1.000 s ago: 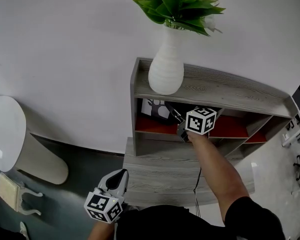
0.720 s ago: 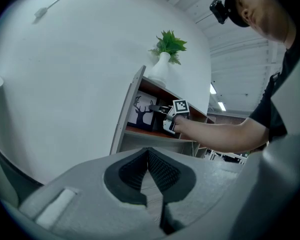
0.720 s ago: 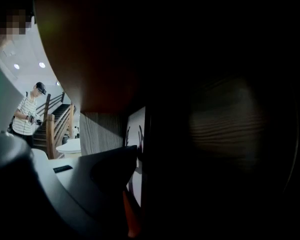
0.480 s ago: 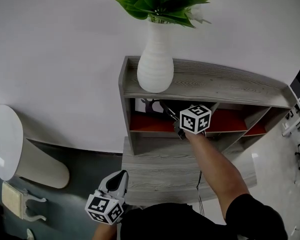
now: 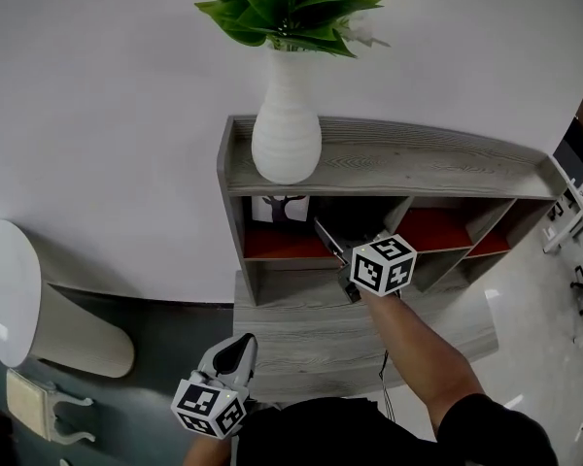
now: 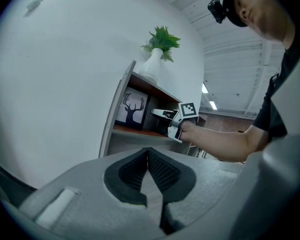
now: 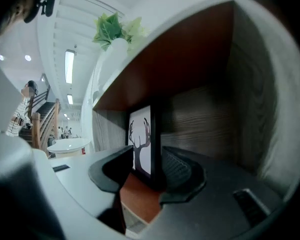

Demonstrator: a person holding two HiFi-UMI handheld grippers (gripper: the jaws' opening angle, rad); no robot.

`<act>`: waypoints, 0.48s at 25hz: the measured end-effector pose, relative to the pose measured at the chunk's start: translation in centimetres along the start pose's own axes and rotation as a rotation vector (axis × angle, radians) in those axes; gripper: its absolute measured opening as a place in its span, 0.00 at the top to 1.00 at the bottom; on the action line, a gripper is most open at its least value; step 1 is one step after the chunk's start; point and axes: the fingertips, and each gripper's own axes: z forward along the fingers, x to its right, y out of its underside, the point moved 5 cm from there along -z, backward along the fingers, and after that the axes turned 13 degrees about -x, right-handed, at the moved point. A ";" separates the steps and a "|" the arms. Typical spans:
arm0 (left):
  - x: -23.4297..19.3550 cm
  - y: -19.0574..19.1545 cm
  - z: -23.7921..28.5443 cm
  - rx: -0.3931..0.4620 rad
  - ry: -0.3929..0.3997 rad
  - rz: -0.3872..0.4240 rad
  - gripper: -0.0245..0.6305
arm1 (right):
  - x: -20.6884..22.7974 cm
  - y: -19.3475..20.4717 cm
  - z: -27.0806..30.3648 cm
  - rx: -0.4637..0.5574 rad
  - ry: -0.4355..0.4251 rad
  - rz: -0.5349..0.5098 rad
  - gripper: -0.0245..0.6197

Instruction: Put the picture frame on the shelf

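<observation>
Firstly, wall (image 5: pixel 126 115): plain white, and it fills the background behind everything else.
Shelf (image 5: pixel 418 163): grey wood-grain unit set against the wall, with a long top board and open compartments below that have red floors.
Bench (image 5: pixel 301 348): grey wood-grain surface directly in front of the shelf's lower edge.
Plant (image 5: pixel 282 3): green leaves spreading out of the vase's neck.
Vase (image 5: pixel 286 134): white and ribbed, upright on the left end of the shelf's top board.
Right hand-held gripper (image 5: pixel 323 233): reaches roughly level into the leftmost compartment, with its marker cube (image 5: pixel 383 264) just outside the opening. Its jaws have just been opening and stand wide apart. The frame shows through the gap between them, and the pads do not press on it.
Left hand-held gripper (image 5: pixel 241 343): held low at the bench's near left corner, well apart from the shelf. Its pads (image 6: pixel 162 171) are together with nothing between them.
Picture frame (image 5: pixel 280 208): black-rimmed, with a dark antlered deer on white. It stands upright on the red floor of the leftmost compartment, near the shelf's left wall and below the vase.
</observation>
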 end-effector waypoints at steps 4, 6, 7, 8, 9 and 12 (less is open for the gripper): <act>0.1 -0.2 0.8 -0.020 0.061 0.032 0.95 | -3.5 2.3 -3.8 -0.030 0.024 -0.106 0.67; 0.2 -0.1 1.0 -0.036 0.094 0.049 0.95 | -6.0 4.7 -5.7 -0.056 -0.026 -0.092 0.70; 0.2 0.0 1.1 -0.045 0.111 0.059 0.95 | -7.3 6.3 -6.6 -0.072 -0.065 -0.050 0.76; 0.3 0.1 1.2 -0.054 0.128 0.070 0.95 | -8.5 8.1 -7.3 -0.089 -0.108 0.009 0.85; 0.4 0.2 1.3 -0.064 0.146 0.080 0.95 | -9.7 9.9 -8.0 -0.110 -0.144 0.076 0.89; 0.3 0.6 1.7 -0.091 0.193 0.100 0.95 | -12.5 14.9 -9.4 -0.164 -0.179 0.229 0.94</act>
